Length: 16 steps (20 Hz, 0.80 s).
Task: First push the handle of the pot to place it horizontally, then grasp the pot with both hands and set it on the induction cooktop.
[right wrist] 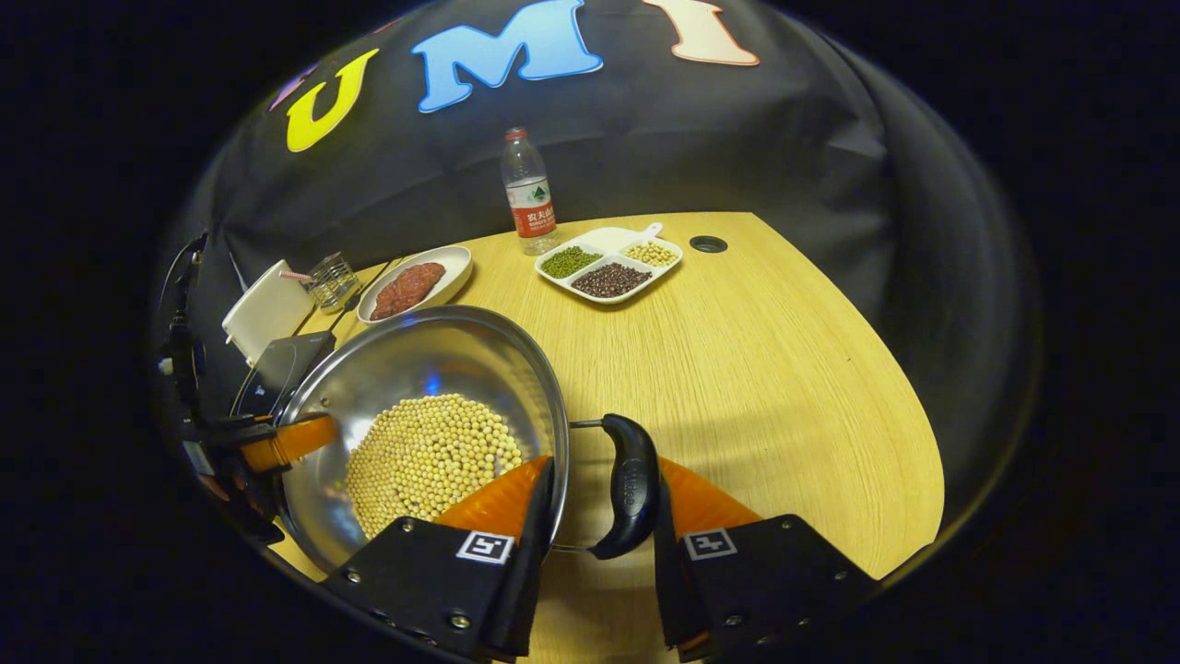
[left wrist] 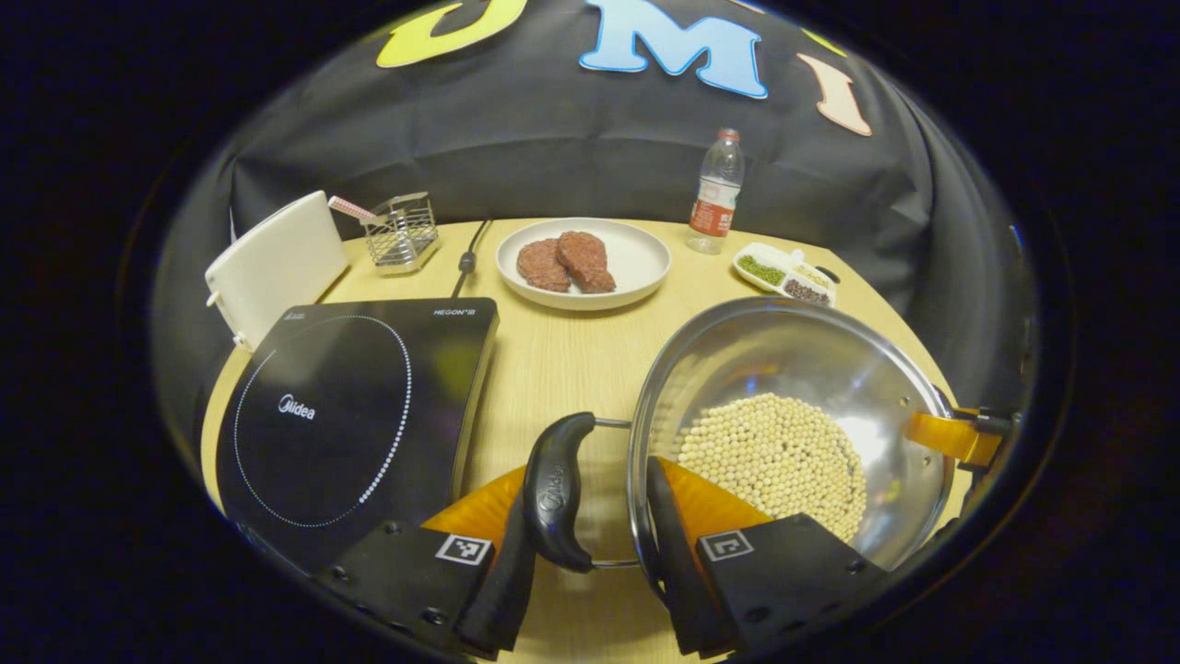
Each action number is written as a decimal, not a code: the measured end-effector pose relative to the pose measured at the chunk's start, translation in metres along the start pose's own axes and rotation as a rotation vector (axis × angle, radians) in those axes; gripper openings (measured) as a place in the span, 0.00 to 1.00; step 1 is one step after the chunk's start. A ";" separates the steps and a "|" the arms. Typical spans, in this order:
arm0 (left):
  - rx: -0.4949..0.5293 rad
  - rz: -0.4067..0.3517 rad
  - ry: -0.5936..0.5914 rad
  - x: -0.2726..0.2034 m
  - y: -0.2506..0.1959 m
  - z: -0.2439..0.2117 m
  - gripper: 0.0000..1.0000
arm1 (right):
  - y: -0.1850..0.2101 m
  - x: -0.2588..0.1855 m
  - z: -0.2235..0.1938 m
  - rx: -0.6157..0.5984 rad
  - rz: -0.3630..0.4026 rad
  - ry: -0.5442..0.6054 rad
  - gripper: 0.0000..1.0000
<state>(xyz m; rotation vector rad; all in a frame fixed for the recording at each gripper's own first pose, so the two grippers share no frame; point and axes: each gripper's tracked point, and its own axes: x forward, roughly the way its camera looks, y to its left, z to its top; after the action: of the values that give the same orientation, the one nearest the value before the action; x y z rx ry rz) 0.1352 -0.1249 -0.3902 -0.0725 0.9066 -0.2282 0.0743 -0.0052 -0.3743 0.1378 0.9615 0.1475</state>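
A: My left claw (left wrist: 590, 553) straddles the pot's (left wrist: 793, 369) near handle (left wrist: 556, 489): one finger outside the black grip, the other inside the rim. Whether both press, I cannot tell.

B: Right side?

A: Same on my right claw (right wrist: 599, 539). One finger sits inside the rim, the other against the outer face of the far handle (right wrist: 630, 484). Pressure unclear there too.

B: Pot's position?

A: On the counter (right wrist: 784, 369), holding pale beans (left wrist: 779, 456), beside the induction cooktop (left wrist: 350, 415), not on it. Both handles lie level.

B: Beyond?

A: Plate of meat patties (left wrist: 583, 263), divided dish of beans (right wrist: 608, 263), water bottle (right wrist: 527, 189), wire rack (left wrist: 401, 231), white board (left wrist: 277, 263).
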 end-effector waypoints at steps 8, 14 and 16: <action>0.026 -0.037 -0.071 -0.044 0.034 0.025 0.68 | 0.042 -0.042 0.011 0.012 -0.035 -0.042 0.52; 0.018 -0.023 -0.109 -0.075 0.087 0.040 0.68 | 0.095 -0.057 0.022 0.012 -0.010 -0.095 0.52; 0.005 -0.010 -0.117 -0.085 0.111 0.041 0.68 | 0.118 -0.056 0.024 0.002 0.004 -0.107 0.52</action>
<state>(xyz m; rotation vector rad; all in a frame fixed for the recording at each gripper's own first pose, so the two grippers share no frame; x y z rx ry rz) 0.1350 0.0007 -0.3172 -0.0846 0.7897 -0.2335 0.0548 0.0986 -0.2940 0.1485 0.8552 0.1416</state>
